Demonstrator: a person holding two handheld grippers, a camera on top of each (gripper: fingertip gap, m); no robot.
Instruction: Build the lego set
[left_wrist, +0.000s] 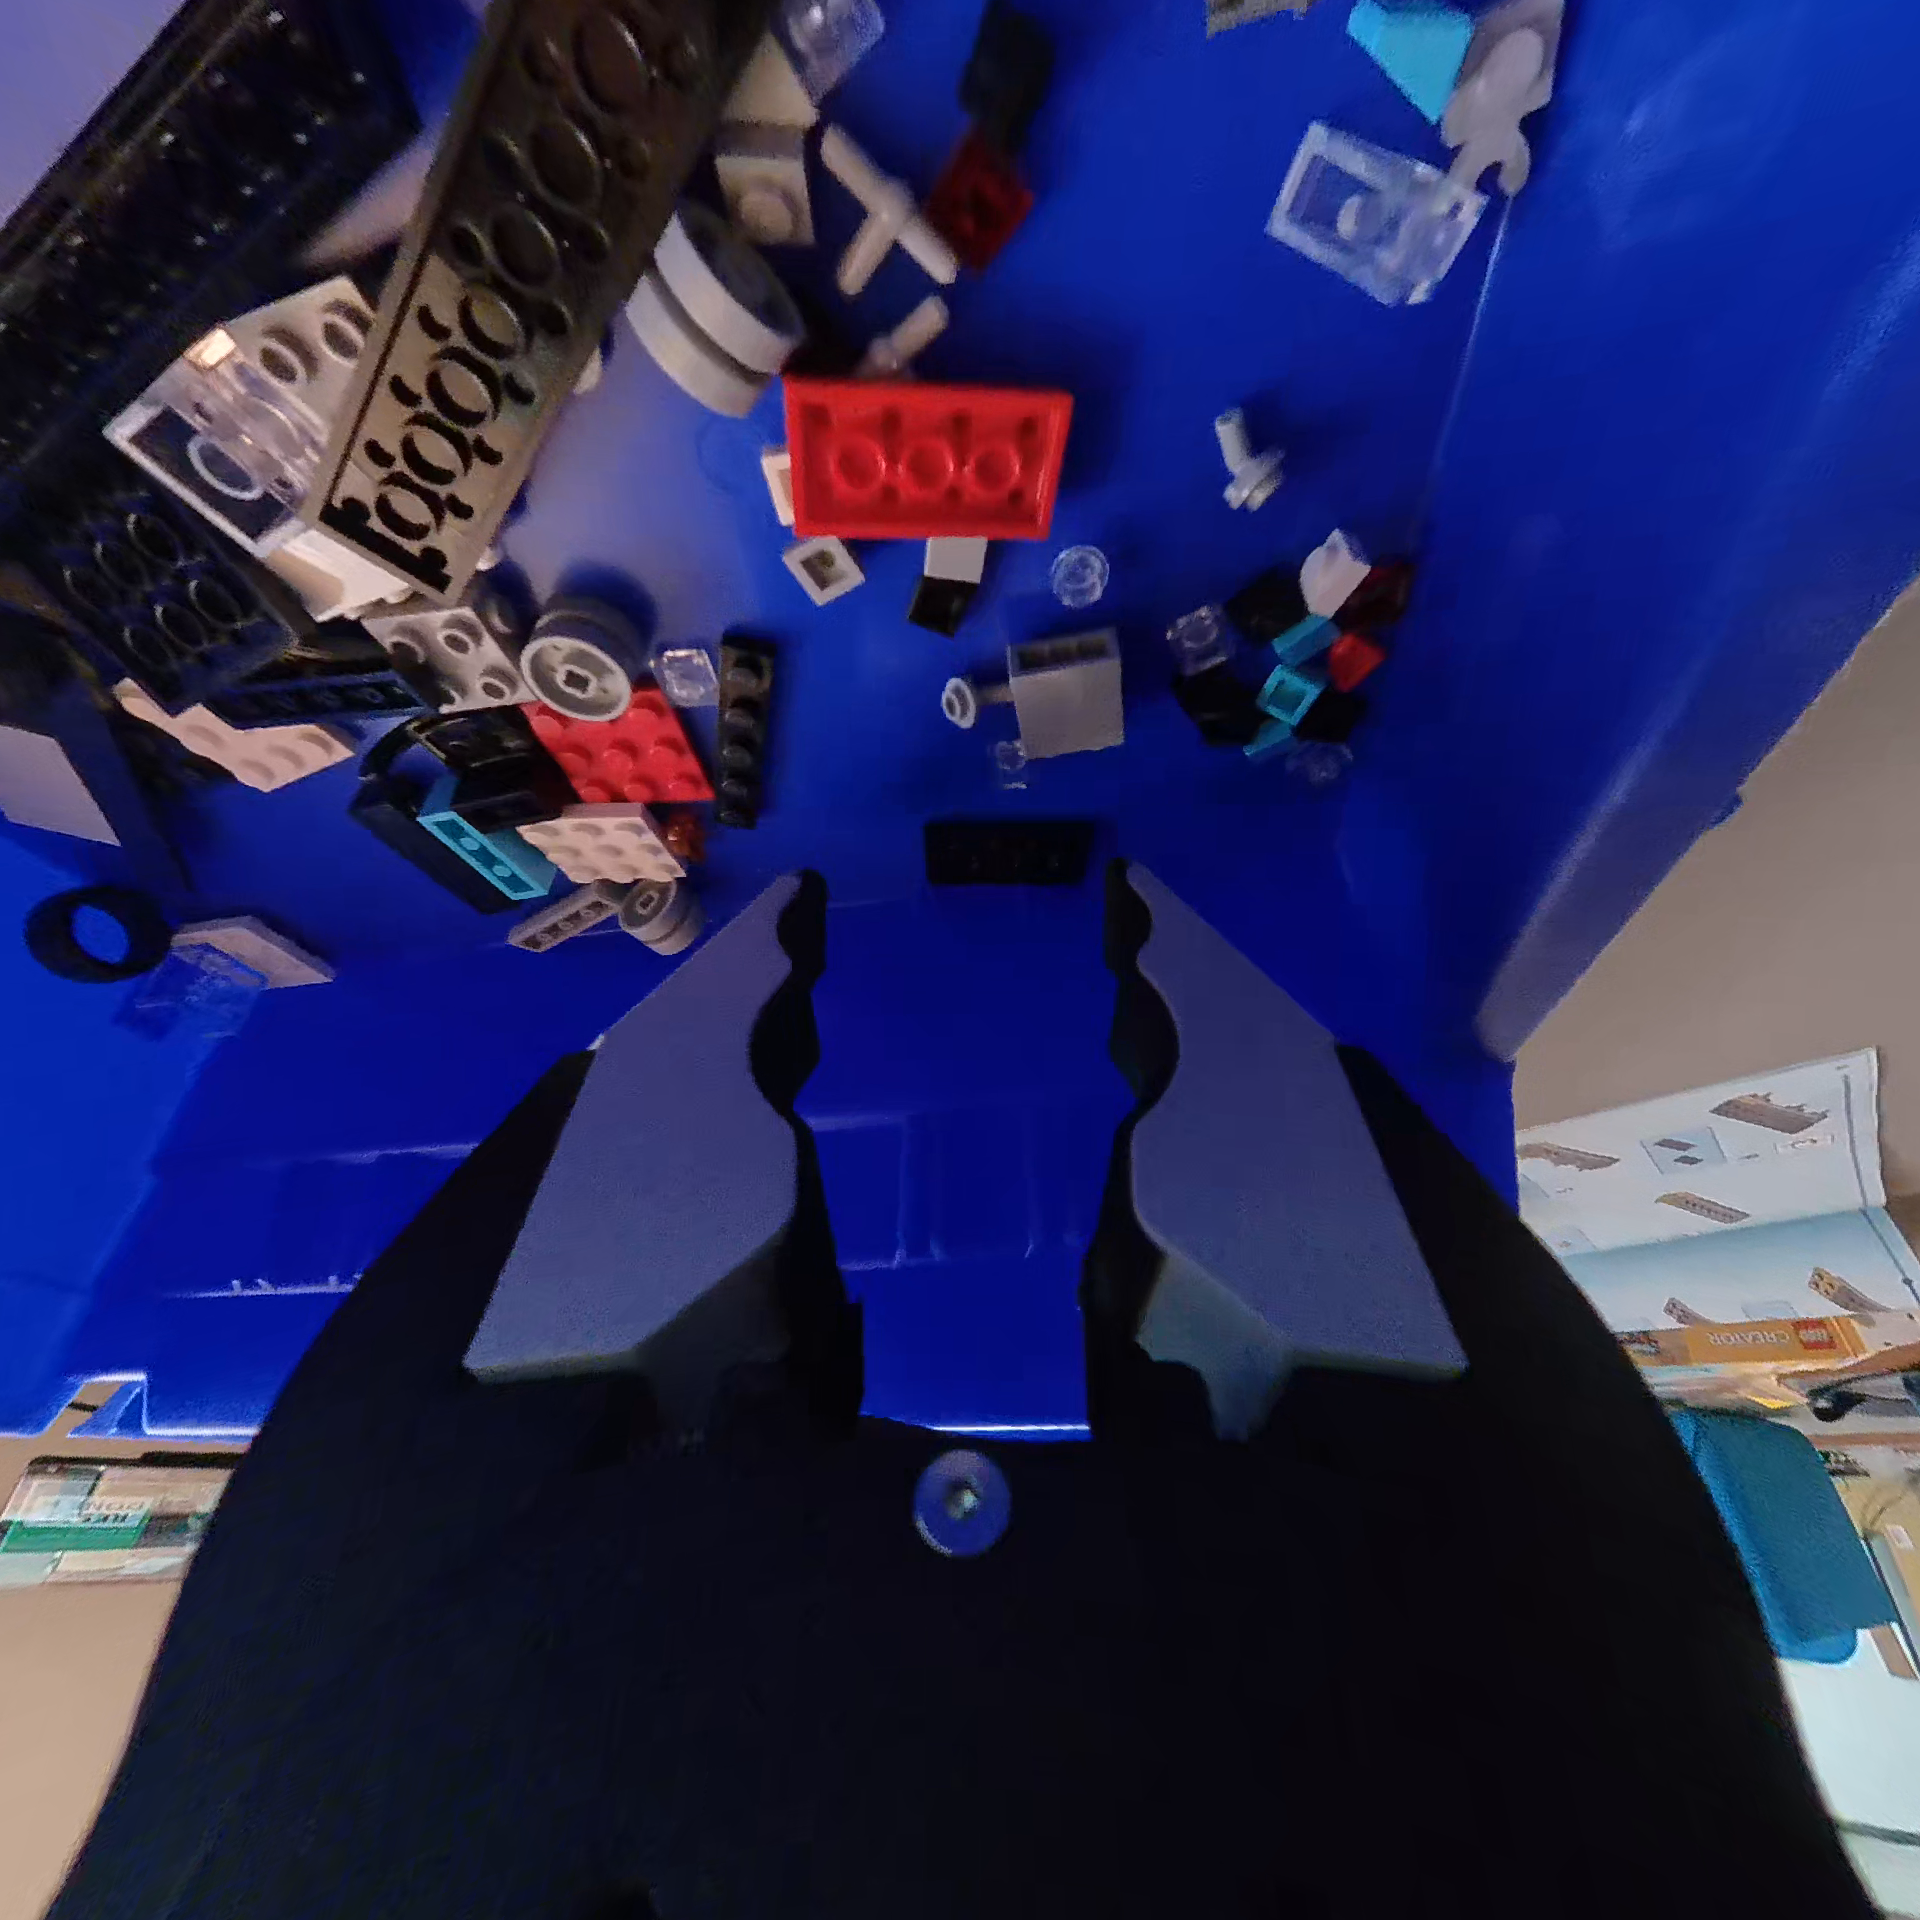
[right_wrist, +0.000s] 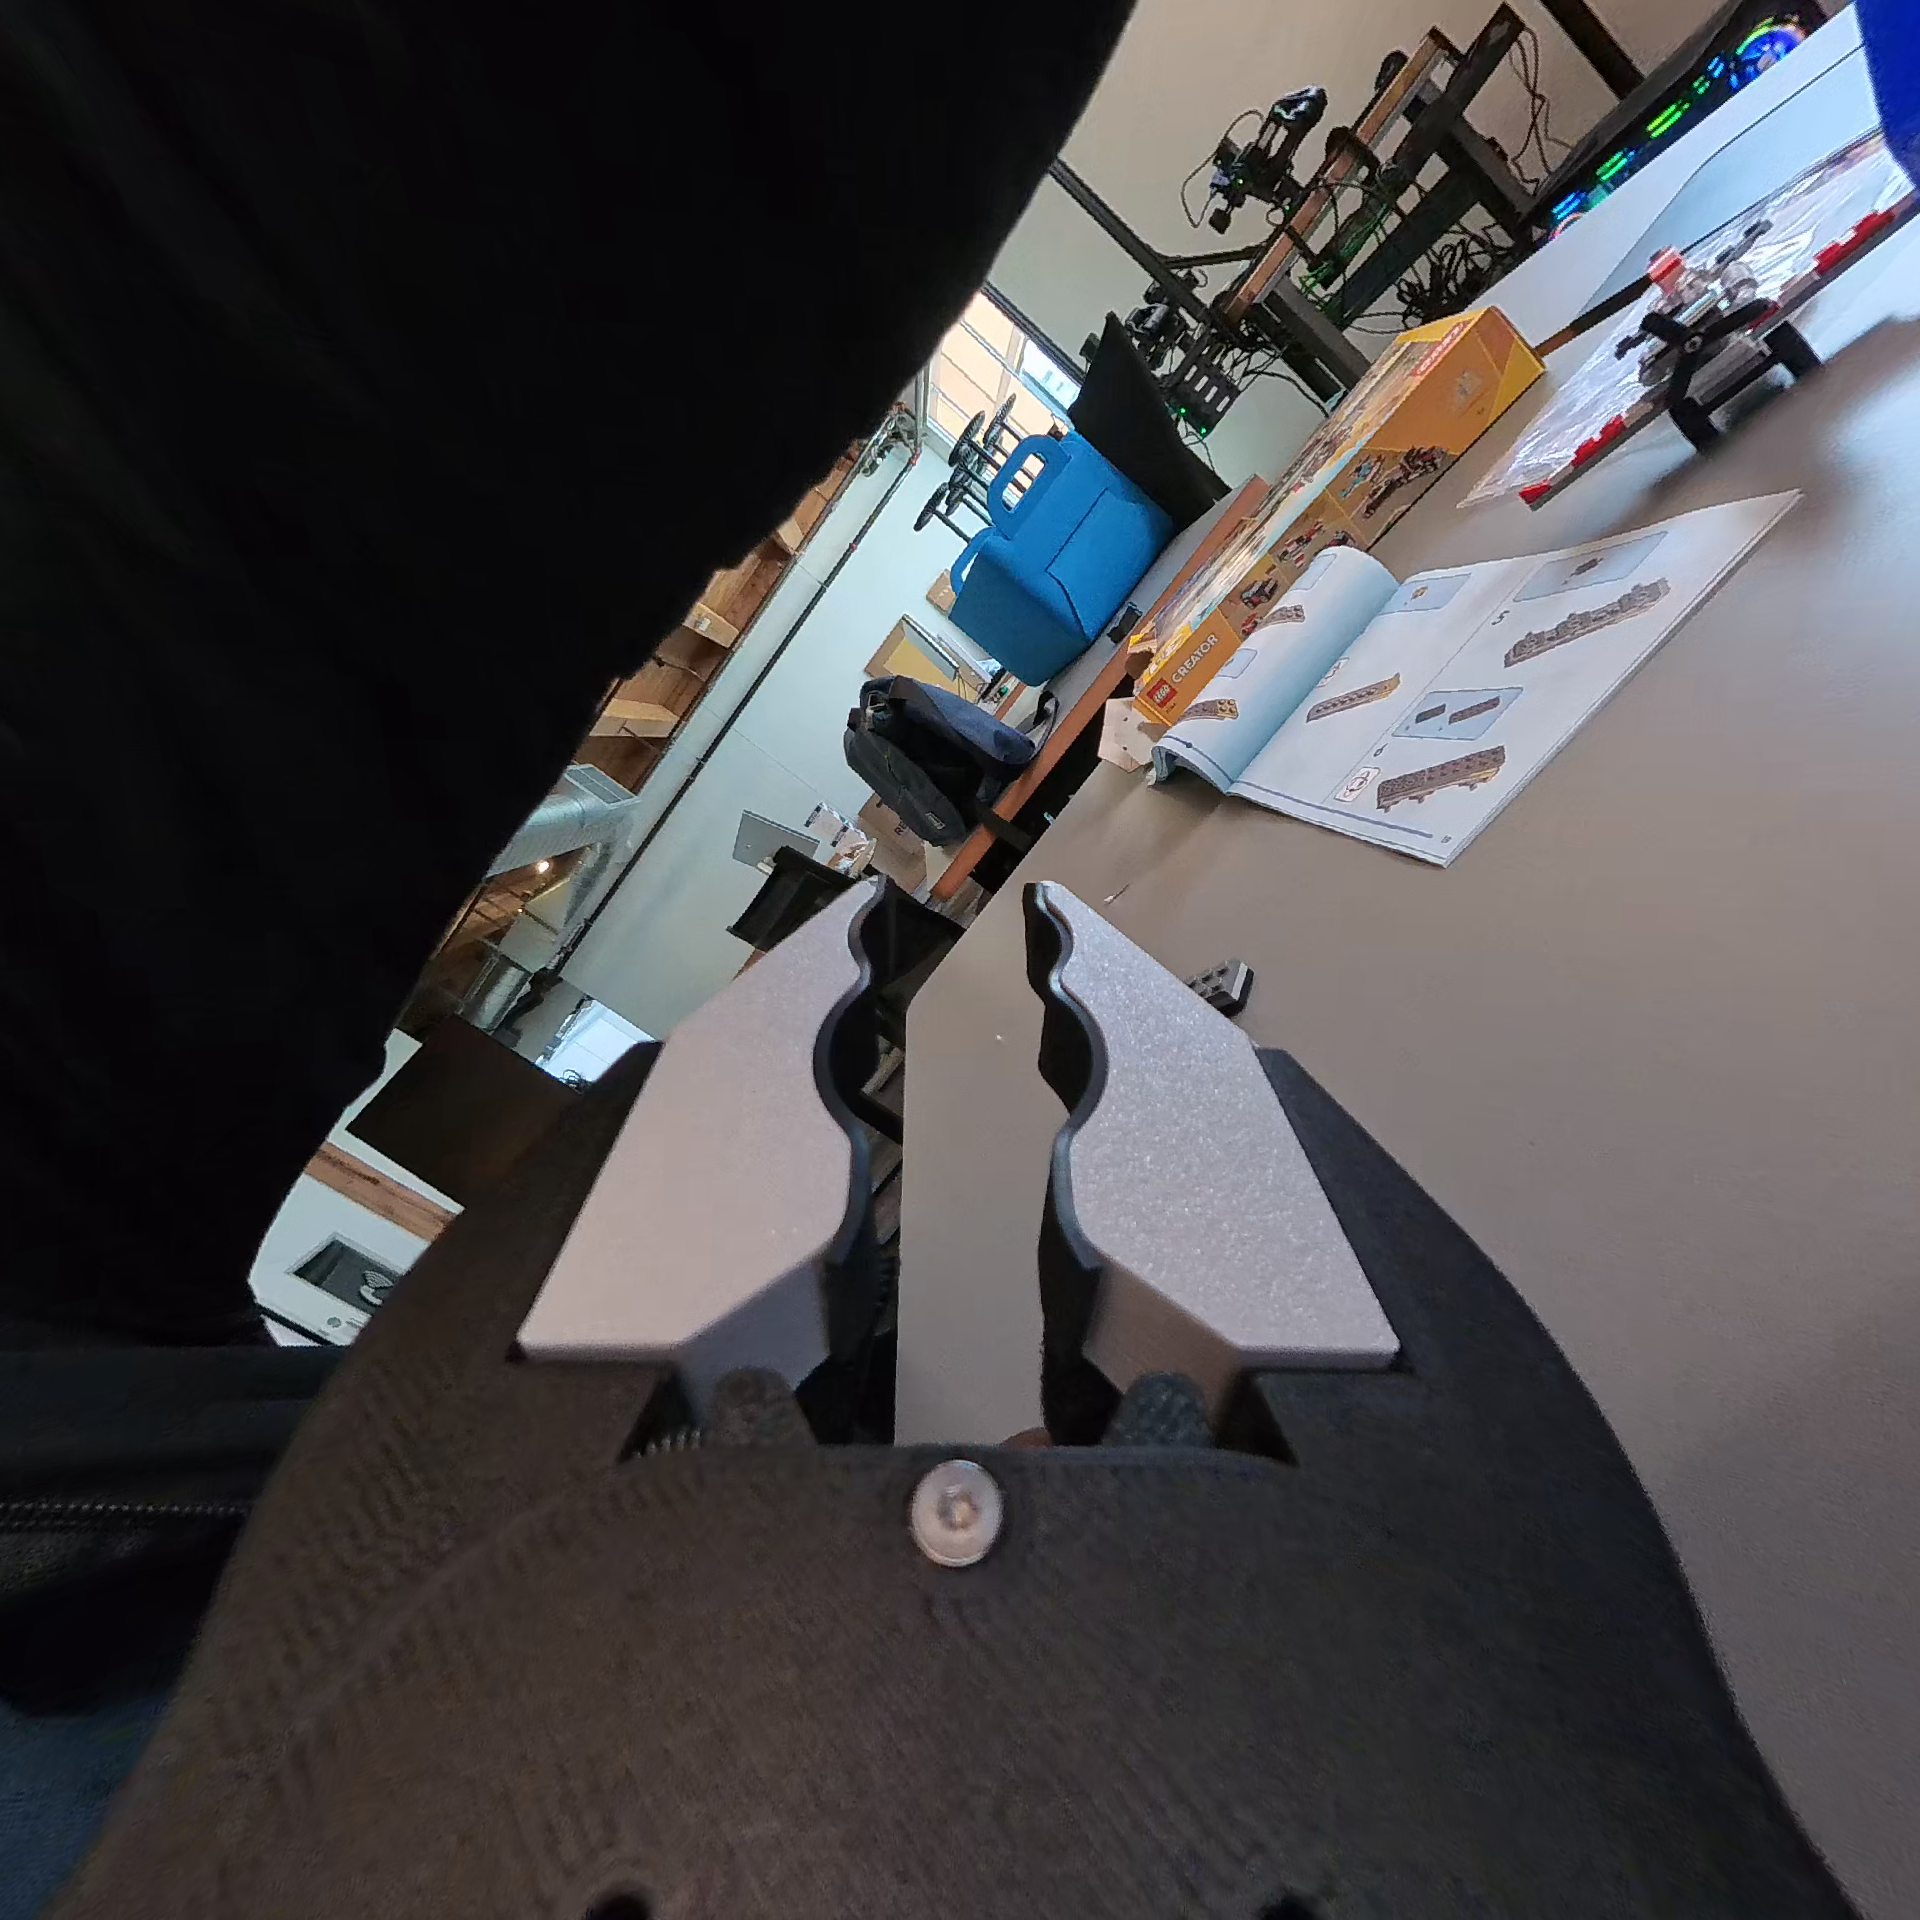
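Left gripper (left_wrist: 966, 883) spread, empty, above blue plastic tray (left_wrist: 1039, 1195), near small, blurry, seemingly black studded plate (left_wrist: 1010, 852). Right gripper (right_wrist: 951, 899) parted, empty, over grey tabletop (right_wrist: 1558, 1039).

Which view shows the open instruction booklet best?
The right wrist view: the instruction booklet lies open on the grey table, both pages visible. The left wrist view catches only a blurred corner beside the blue bin.

Left wrist view: loose bricks lie scattered inside a tray (left_wrist: 1558, 831). A flat 2-row plate (left_wrist: 927, 459) sits centrally; a long plate (left_wrist: 520, 301) lies to its left, over a heap of pieces. A small cluster (left_wrist: 1288, 665) lies right. An open booklet (right_wrist: 1455, 665) rests on the table (right_wrist: 1558, 1143), a box (right_wrist: 1340, 499) behind it.
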